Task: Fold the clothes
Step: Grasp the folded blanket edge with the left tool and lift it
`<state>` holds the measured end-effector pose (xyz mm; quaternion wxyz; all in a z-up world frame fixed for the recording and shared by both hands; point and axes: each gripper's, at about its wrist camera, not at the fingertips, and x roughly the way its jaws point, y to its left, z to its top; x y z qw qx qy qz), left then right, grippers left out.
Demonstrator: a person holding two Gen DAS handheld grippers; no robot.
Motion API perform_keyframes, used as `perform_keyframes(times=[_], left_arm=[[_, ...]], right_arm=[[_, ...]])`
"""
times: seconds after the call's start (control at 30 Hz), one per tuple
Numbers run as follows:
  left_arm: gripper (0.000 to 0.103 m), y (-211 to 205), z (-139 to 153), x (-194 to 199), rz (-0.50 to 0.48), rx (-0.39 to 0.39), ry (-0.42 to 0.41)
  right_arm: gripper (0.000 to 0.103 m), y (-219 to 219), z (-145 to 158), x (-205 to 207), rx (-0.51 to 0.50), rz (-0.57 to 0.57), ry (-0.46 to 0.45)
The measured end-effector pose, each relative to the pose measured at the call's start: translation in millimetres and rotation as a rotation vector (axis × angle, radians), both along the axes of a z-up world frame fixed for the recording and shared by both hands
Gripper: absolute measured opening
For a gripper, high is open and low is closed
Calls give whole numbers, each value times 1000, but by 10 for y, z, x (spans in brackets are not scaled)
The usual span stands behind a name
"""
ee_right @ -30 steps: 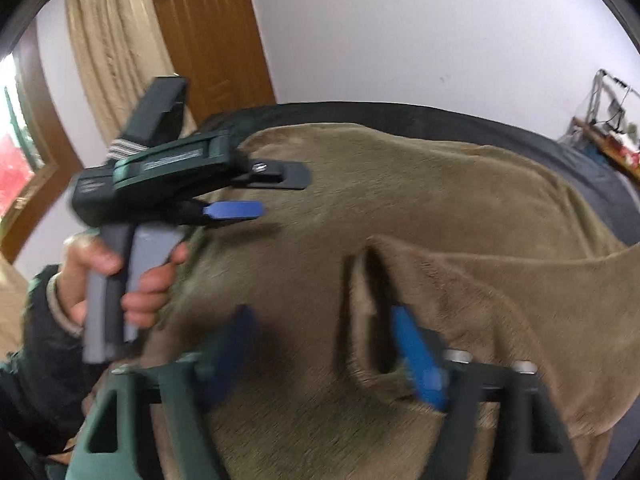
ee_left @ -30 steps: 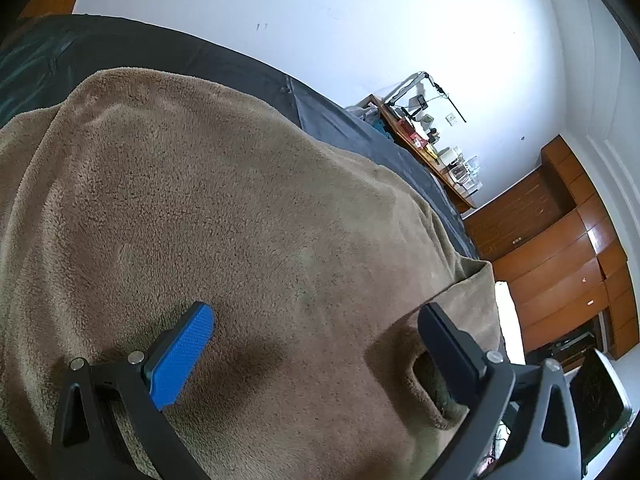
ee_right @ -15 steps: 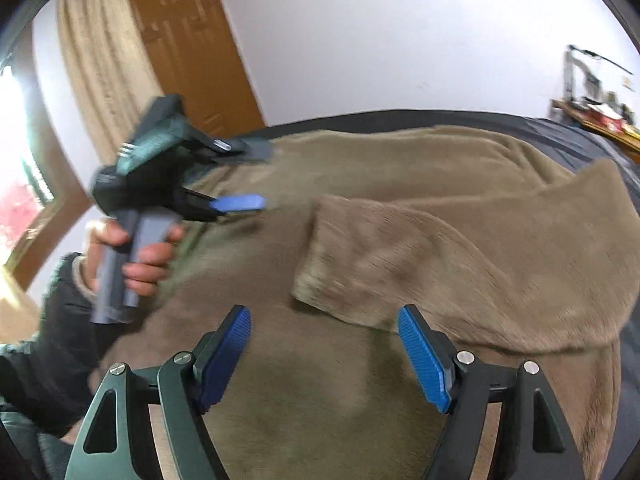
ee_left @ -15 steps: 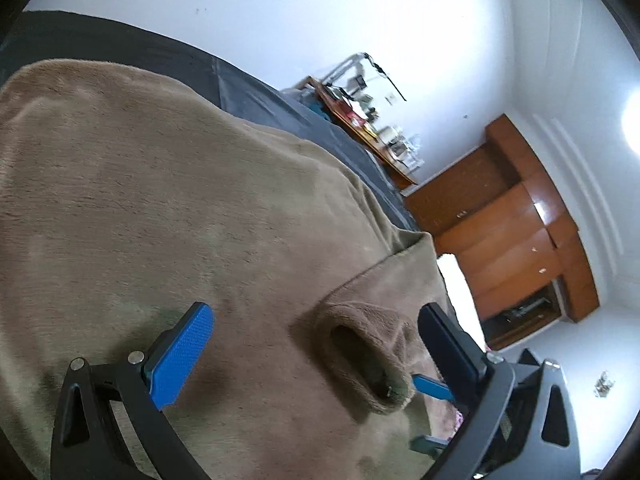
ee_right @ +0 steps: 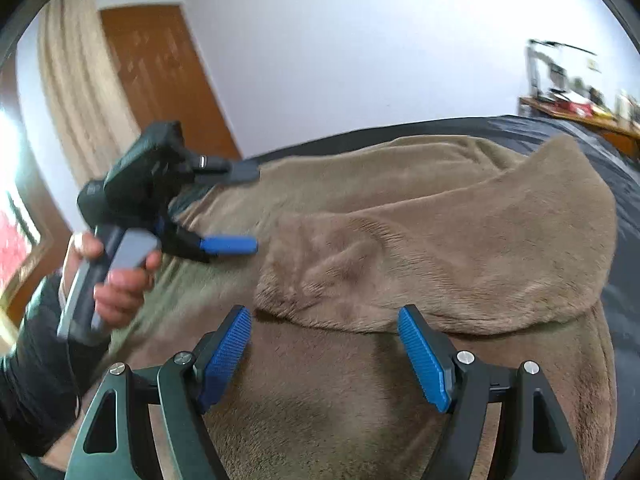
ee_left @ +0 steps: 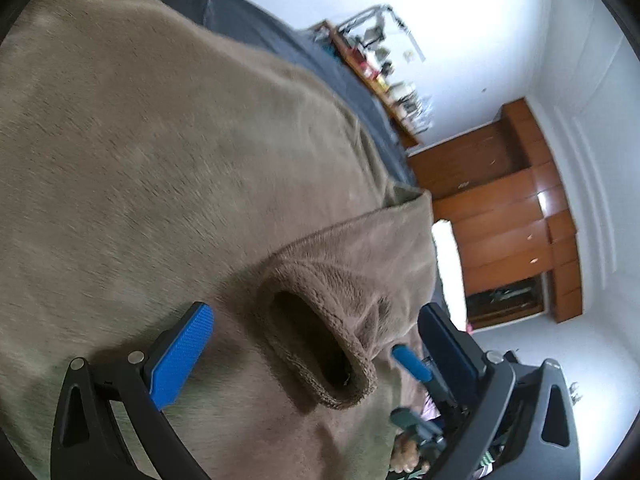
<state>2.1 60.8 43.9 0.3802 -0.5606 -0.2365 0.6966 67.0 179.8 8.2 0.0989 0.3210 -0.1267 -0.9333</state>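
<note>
Right wrist view: the right gripper (ee_right: 324, 350) is held spread, nothing pinched, over the brown fleece garment (ee_right: 420, 248) spread on a dark bed (ee_right: 624, 208). A folded-over sleeve (ee_right: 460, 264) lies just past its pads. At nine o'clock the left gripper (ee_right: 240, 208) is seen, spread too, its far finger blurred, perhaps touching fleece. The sleeve cuff (ee_left: 320, 344) gapes between the left gripper's pads.

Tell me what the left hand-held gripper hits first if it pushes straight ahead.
Probably the open cuff of the folded-over brown sleeve, which lies between the open left hand-held gripper's fingers; depth is uncertain.
</note>
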Motion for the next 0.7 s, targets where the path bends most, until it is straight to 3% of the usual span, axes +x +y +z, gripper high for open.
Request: perform_keyframes(times=[0.23,0.37,0.57,0.63,0.7], left_arm=[[103,229,9,47,-28,11,-42],[100,288,38,42,-14,-9,-26],[54,363,-3,42,3,-98,4],[24,349,-23,37,19,-118,7],[17,303,-53,9,36,-112,-13]], right_arm=[[78,253,35,18,-87,-74,35],[78,360,49,63,-116,-96,20],[78,423,86,190,-138,-103,7],[78,412,94,212,-127,-104,14],[78,400,96,215,-116,-104,19]])
